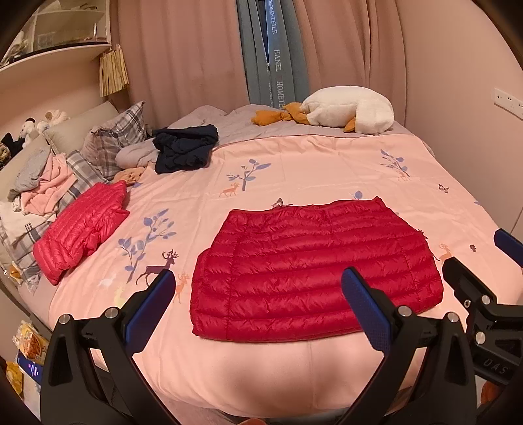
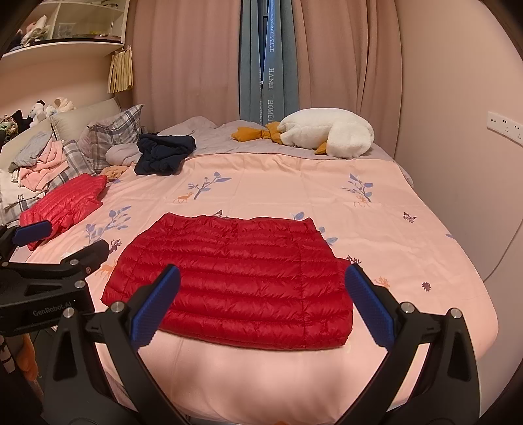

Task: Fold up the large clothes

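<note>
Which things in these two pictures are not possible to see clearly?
- Red jacket: sleeves and front are folded under, in both views.
- Dark garment: crumpled, so its type is unclear.
- Clothes pile by the pillows: cut off by the left edge, left wrist view.
- Right tongs: partly cut off at the right edge there.
- Shelf items: too small.

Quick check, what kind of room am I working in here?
Most likely a home bedroom: a bed with a pink printed quilt, plaid pillows at its head, and full-length curtains behind.
</note>
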Tool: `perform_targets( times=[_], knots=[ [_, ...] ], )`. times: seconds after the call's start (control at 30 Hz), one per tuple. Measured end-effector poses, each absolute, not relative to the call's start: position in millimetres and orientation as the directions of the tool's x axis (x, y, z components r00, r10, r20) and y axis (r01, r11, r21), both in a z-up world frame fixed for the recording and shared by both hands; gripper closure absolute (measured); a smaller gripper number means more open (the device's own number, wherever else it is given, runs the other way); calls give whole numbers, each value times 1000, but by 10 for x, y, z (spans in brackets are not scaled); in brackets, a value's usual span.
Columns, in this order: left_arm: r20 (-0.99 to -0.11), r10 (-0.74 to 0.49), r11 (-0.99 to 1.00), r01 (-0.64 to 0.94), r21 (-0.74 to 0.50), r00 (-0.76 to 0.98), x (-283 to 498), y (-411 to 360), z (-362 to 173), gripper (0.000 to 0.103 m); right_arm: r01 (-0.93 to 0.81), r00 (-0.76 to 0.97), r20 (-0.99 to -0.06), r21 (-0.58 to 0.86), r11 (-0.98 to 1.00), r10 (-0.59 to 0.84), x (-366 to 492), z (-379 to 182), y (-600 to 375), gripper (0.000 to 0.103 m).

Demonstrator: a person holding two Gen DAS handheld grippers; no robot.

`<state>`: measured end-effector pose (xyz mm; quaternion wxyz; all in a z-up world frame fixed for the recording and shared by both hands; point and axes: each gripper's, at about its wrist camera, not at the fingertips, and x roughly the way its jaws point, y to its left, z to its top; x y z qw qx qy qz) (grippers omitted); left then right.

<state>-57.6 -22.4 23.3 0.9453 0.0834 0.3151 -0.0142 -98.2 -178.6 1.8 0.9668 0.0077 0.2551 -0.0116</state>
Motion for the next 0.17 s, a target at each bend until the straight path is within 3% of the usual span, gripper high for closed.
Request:
perform_targets(
  times=[0.17],
  knots=[
    [-603,32,986,73,149,797,-568,-215,228,1,24,868,-496,8,1000,-17,-962,22,-1799,2]
  ],
)
